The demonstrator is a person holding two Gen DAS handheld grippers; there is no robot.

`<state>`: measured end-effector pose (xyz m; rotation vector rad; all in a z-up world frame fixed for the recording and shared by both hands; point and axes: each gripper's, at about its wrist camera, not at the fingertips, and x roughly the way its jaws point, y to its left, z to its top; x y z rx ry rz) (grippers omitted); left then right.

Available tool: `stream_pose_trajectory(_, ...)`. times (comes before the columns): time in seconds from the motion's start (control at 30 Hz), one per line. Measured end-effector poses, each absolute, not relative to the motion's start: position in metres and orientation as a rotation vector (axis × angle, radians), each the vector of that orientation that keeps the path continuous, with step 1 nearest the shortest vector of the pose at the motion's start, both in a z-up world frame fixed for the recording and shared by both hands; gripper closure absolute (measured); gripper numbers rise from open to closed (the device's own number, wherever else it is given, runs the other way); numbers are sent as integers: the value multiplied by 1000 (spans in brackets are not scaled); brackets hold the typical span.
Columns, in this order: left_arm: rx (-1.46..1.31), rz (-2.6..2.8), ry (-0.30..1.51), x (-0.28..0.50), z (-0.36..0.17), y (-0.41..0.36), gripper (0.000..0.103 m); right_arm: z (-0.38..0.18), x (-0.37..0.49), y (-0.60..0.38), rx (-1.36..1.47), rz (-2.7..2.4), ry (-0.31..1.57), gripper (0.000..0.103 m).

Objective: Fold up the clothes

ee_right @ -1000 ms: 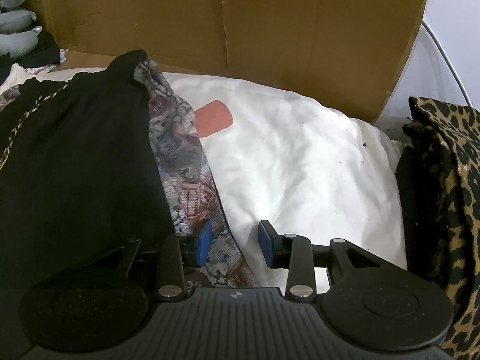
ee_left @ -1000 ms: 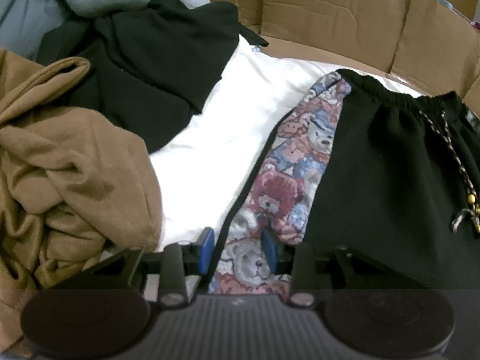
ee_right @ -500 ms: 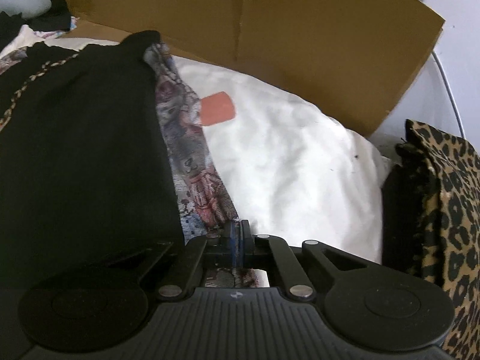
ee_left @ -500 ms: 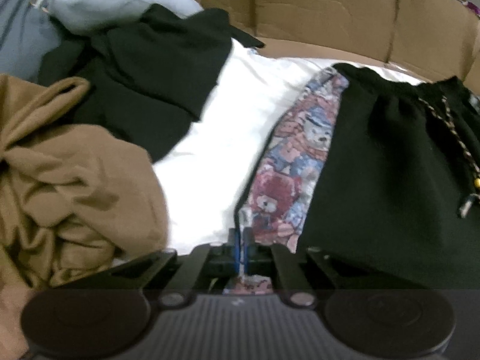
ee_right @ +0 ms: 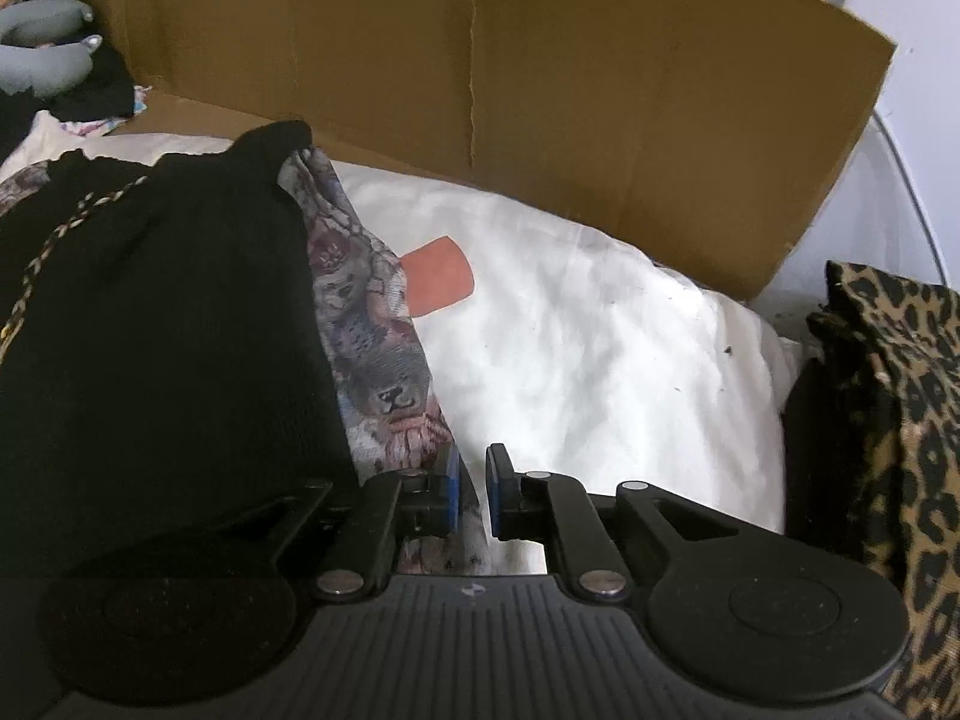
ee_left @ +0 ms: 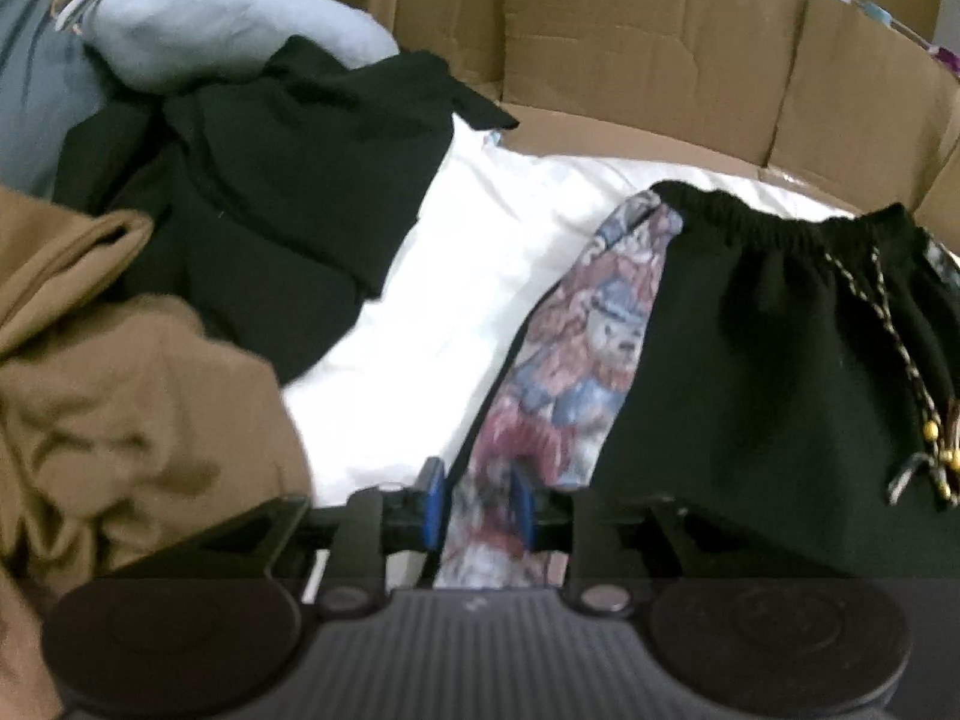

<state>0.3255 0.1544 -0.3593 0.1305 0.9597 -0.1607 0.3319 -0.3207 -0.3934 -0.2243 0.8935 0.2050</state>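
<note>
Half a second ago both my jaws were pinched shut on the printed side panels; now both are parting. My left gripper (ee_left: 477, 501) is standing moderately apart, the bear-print strip (ee_left: 594, 336) lying between its pads. My right gripper (ee_right: 472, 489) is showing a narrow gap, the print edge just at its left pad. The black shorts (ee_left: 762, 360) are lying flat on the white sheet (ee_right: 588, 360), elastic waistband toward the cardboard wall (ee_right: 540, 90), braided drawstring (ee_left: 900, 348) trailing down the front. Open sheet is lying on both sides; brown garment (ee_left: 120, 396) and black garment (ee_left: 288, 180) are crowding the left, leopard-print fabric (ee_right: 906, 420) is bordering the right.
</note>
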Motion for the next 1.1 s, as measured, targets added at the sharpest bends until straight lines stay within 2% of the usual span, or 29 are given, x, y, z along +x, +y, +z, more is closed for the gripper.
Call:
stream_pose_trajectory(0.27,93,-171,933,354,-361,149,76,-401,351,-301,-200,219,869,90)
stream_pose_trajectory(0.6,74,-184,933,364,-369,141,65,-406,375,-289,-184,229,869,88)
stream_pose_trajectory(0.97,90,-192,963,365,-379,140,60,-412,385,-298,-116,298,903,88)
stream_pose_trajectory(1.03,106,-192,963,365,-380,138,61,-414,385,-300,-97,310,908,88)
stream_pose_trajectory(1.07,111,-193,963,365,-380,137,67,-413,385,-298,-122,319,908,88)
stream_pose_trajectory(1.1,112,-202,964,365,-380,137,87,-412,385,-295,-152,329,907,92)
